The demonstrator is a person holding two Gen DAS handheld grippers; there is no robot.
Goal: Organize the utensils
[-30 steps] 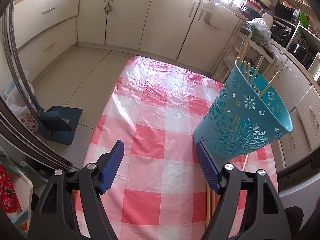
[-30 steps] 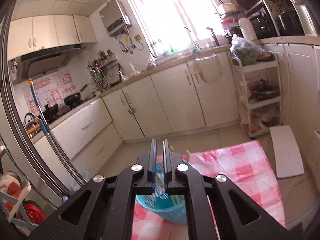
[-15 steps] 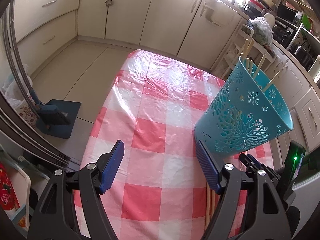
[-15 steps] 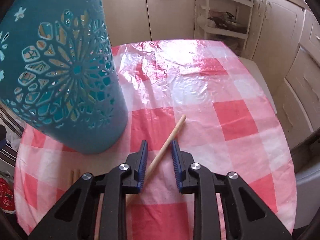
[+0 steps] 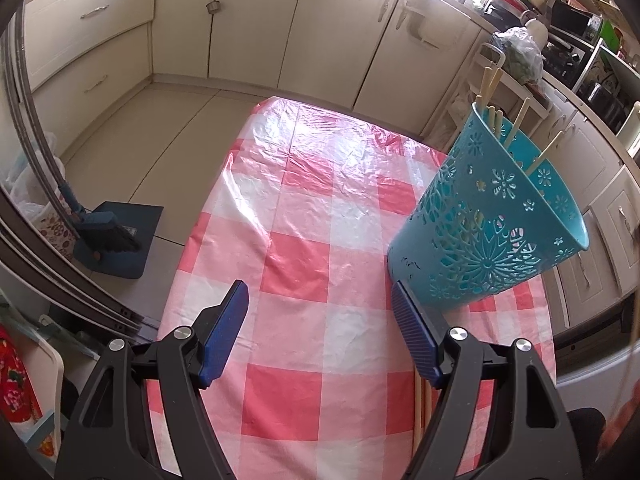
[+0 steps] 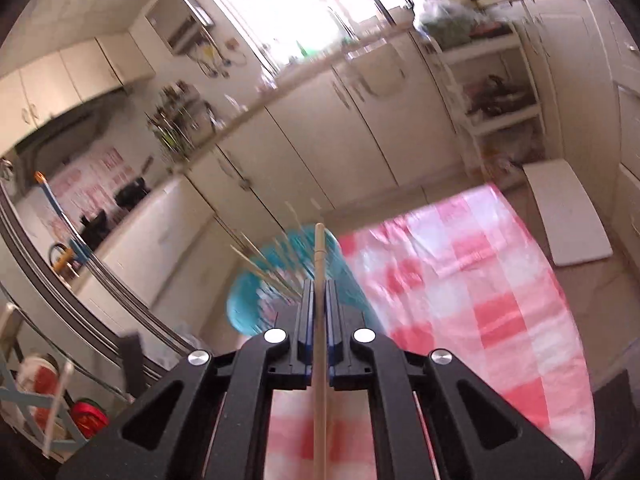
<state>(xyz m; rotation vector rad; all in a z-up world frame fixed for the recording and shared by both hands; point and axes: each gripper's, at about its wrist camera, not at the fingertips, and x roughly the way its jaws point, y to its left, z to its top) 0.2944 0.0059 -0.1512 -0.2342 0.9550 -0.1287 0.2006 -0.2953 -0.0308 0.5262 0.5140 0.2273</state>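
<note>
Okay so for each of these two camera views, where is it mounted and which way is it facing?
Left wrist: sits behind the open left claw, looks steeply down at the checkered tablecloth and teal basket.
Right wrist: sits behind the right claw, shut on a chopstick, faces across the kitchen cabinets.
Shared: basket, tablecloth, cabinets.

Basket (image 6: 256,304) motion-blurred; chopstick (image 6: 320,320) possibly cut off below.

Left hand-held gripper (image 5: 320,328): black plastic arms, ribbed blue pads (image 5: 412,336), silver round screws behind the pads. Right hand-held gripper (image 6: 319,312): same black frame, blue pads, silver screws.
</note>
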